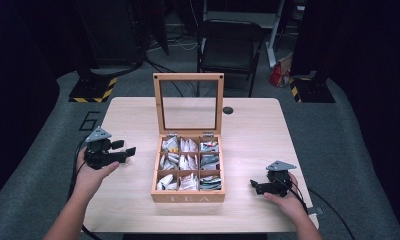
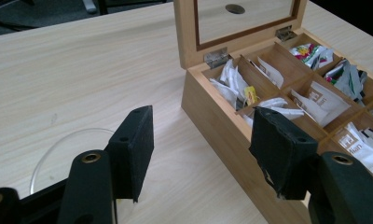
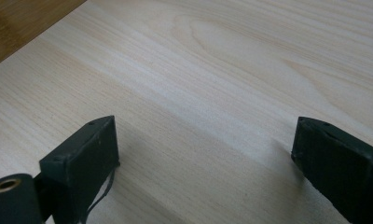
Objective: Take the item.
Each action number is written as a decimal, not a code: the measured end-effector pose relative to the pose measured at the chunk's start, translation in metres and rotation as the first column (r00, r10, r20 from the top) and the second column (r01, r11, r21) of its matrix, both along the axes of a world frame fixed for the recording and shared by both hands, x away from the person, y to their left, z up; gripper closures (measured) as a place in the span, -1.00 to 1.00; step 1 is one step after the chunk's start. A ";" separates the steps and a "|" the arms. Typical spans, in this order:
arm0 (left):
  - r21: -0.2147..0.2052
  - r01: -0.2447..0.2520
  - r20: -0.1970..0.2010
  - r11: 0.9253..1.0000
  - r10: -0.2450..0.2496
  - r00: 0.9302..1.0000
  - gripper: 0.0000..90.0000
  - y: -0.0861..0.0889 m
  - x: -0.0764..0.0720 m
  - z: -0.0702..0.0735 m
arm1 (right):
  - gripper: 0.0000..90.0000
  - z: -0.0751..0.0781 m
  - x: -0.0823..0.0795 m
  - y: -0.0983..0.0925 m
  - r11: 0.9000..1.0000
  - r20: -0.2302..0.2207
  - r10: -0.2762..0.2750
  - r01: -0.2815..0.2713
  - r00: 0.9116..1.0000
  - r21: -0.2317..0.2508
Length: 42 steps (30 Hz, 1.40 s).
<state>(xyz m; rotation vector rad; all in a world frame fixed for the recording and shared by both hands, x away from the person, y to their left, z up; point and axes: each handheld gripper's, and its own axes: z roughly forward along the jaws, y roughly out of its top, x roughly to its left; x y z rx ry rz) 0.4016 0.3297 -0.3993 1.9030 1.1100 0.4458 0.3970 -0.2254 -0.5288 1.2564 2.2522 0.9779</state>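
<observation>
Nine compartments make up the wooden tea box (image 1: pixel 188 196), which stands at the middle of the desk (image 1: pixel 248 135) with its glass-paned lid (image 1: pixel 188 102) raised upright on two hinges at the back. Each compartment holds loose paper tea sachets (image 2: pixel 315 100), some white, some printed in colour.

Handling, as judged: the sachets are very light, soft and crushable, and would slide easily against one another; a pinch at an upstanding top edge or corner looks the best hold, taken gently. The box itself appears rigid and fairly heavy, unlikely to shift under a light touch. The lid's pane is fragile and should not be knocked.

Left tool (image 1: pixel 128 151): held just left of the box, jaws apart at a moderate width, nothing between them; in the left gripper view it faces the near-left corner of the box. Right tool (image 1: pixel 255 186): resting low on the desk to the right of the box, jaws wide, nothing held.

Surface: pale wood-grain, smooth, level, uncluttered apart from a small dark round fitting (image 1: pixel 228 110) behind the lid.

Room: dim, grey carpeted floor, a black folding chair (image 1: pixel 230 47) beyond the desk, hazard-striped stand bases (image 1: pixel 93 90) to either side.
</observation>
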 end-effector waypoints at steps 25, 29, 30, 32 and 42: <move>-0.004 0.014 -0.054 1.000 -0.015 0.998 -0.11 0.000 -0.024 -0.058 | -0.85 0.000 0.000 0.000 1.000 0.001 -0.001 0.001 1.000 0.000; -0.009 -0.002 -0.059 1.000 0.002 0.998 -0.11 0.003 -0.025 -0.064 | -0.85 0.000 0.000 0.000 1.000 0.002 -0.001 0.001 1.000 0.000; -0.005 -0.001 -0.063 1.000 0.001 0.998 -0.11 0.003 -0.026 -0.065 | -0.85 0.000 0.000 0.000 1.000 0.000 0.000 0.000 1.000 0.000; -0.008 -0.006 -0.066 1.000 0.005 0.998 -0.11 0.005 -0.026 -0.068 | -0.85 0.000 0.000 0.000 1.000 0.001 -0.001 0.001 1.000 0.001; 0.014 0.005 -0.094 1.000 -0.004 0.996 -0.11 0.005 -0.027 -0.084 | -0.85 0.000 0.000 0.000 1.000 0.001 -0.001 0.001 1.000 0.000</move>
